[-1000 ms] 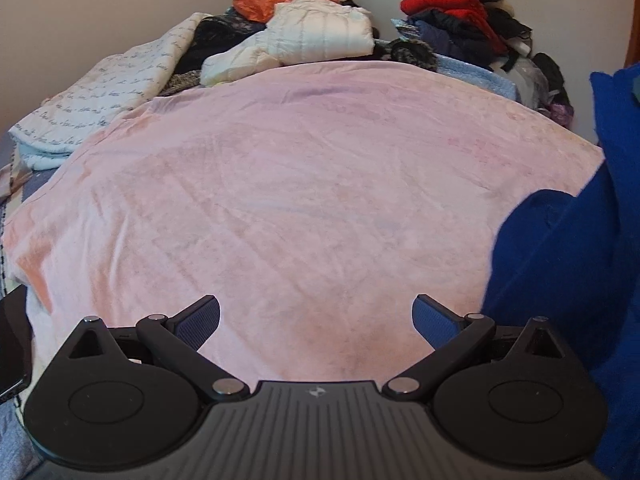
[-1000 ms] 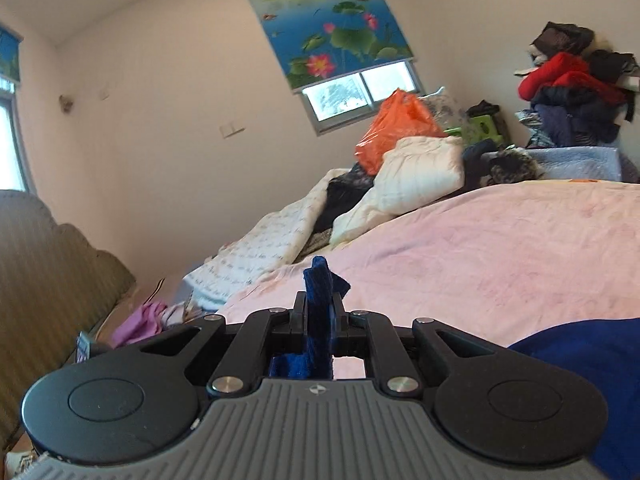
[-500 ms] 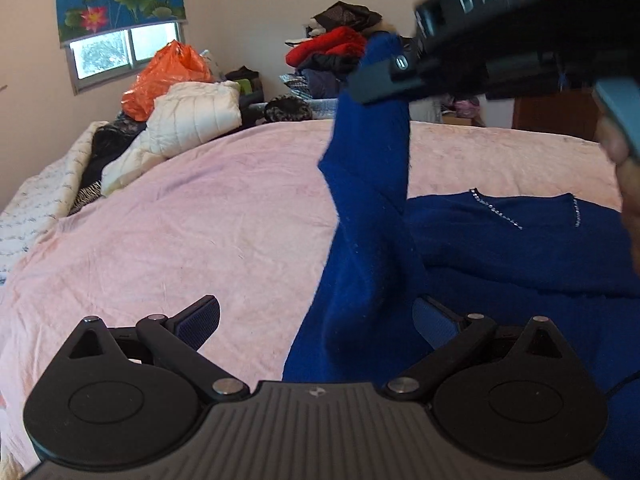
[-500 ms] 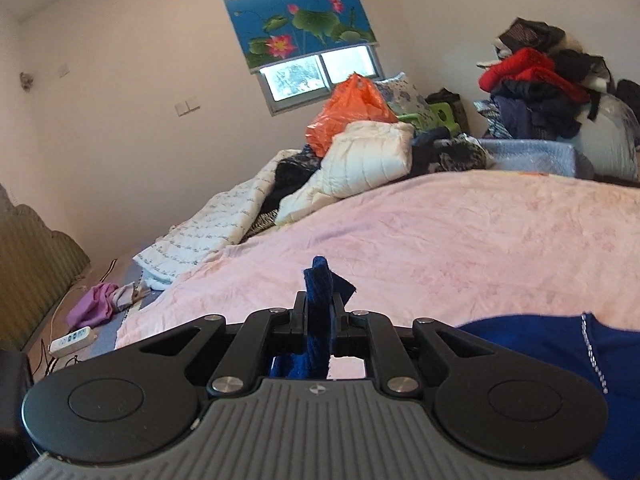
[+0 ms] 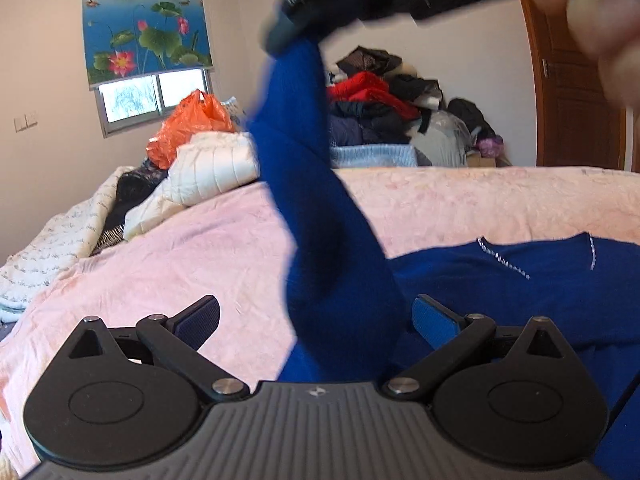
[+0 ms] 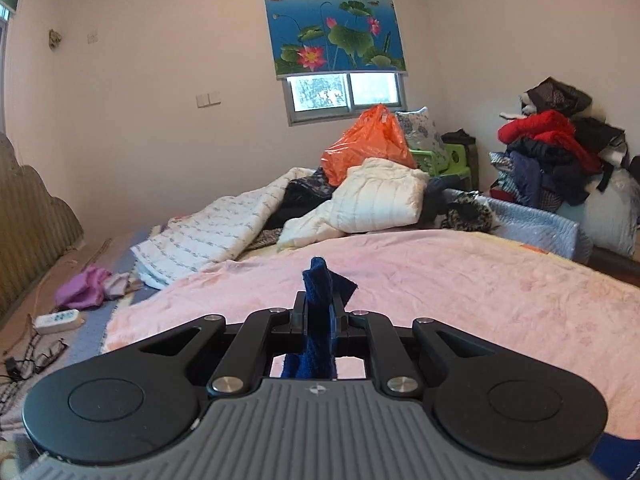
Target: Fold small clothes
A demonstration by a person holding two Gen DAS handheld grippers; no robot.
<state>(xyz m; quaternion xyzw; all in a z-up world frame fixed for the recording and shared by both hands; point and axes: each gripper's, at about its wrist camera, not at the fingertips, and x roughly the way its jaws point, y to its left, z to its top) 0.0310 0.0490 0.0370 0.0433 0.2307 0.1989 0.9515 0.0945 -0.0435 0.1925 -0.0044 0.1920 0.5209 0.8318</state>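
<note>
- Soft, even daylight enters through the window [image 6: 346,96] under the lotus blind [image 6: 334,16] — its panes blow out white.
- Shadows stay faint.
- Fisheye bends walls at the edges.
- Above the window, the left view's top smears with motion blur.

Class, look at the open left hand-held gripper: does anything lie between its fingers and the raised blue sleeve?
Nothing visible does. The blue sleeve hangs from the right hand-held gripper, directly before the open left hand-held gripper, above the pink blanket.
</note>
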